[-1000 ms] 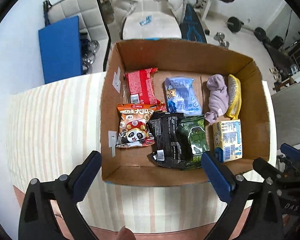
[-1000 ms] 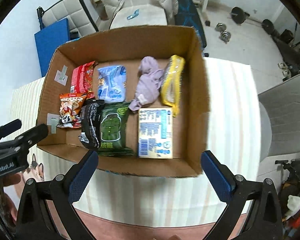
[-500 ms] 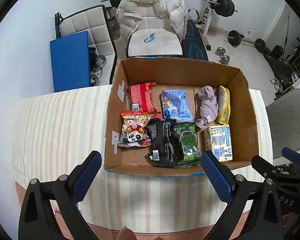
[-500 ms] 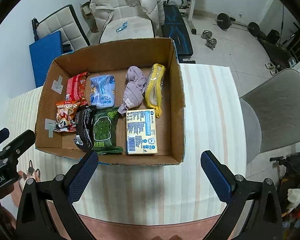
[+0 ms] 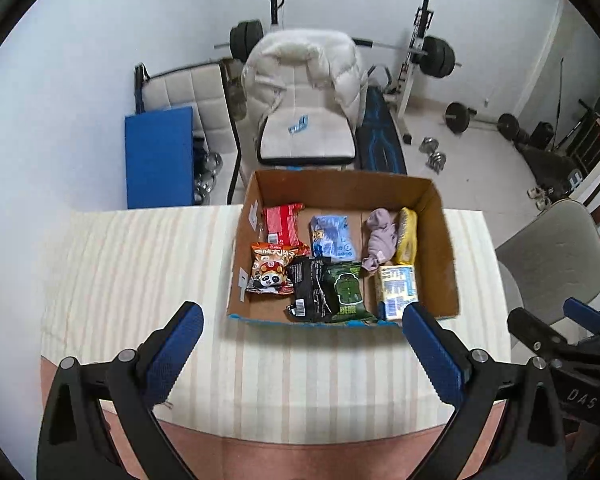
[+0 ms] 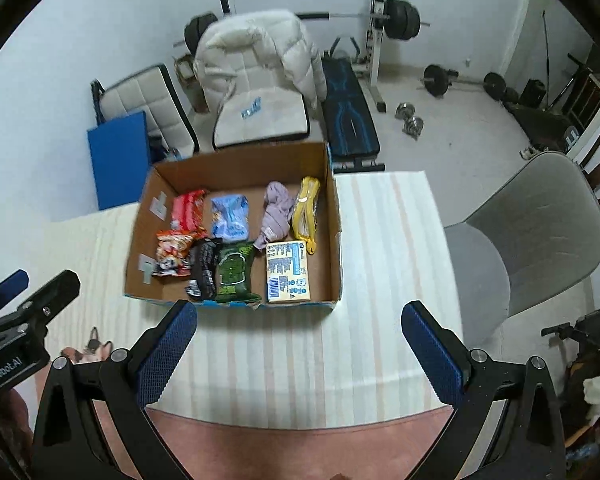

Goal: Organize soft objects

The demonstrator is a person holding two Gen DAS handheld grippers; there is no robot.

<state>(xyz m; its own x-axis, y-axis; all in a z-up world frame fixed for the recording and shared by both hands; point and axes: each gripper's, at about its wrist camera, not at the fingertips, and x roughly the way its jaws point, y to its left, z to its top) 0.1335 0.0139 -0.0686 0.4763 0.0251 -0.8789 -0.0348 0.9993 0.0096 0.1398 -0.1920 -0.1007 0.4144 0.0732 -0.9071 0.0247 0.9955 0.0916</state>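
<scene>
Both my left gripper [image 5: 300,344] and right gripper [image 6: 298,340] have jaws spread wide, grasping nothing. Over the last second I have pulled both back from the brown cardboard box [image 5: 446,256] on the striped tabletop [image 5: 140,264]. The soft snack packets [image 5: 272,268] and lilac cloth [image 5: 380,236] lie inside; I judge packing complete.

A cardboard box [image 5: 440,256] is sitting open-topped on the striped worktop [image 5: 140,280], holding soft items. A red packet [image 5: 281,222], blue pouch [image 5: 332,236], lilac cloth [image 5: 380,238] and yellow sponge [image 5: 406,236] are lying along the back. A panda snack bag [image 5: 269,270], black packet [image 5: 310,294], green packet [image 5: 346,290] and pale yellow box [image 5: 396,290] are lying along the front.
</scene>
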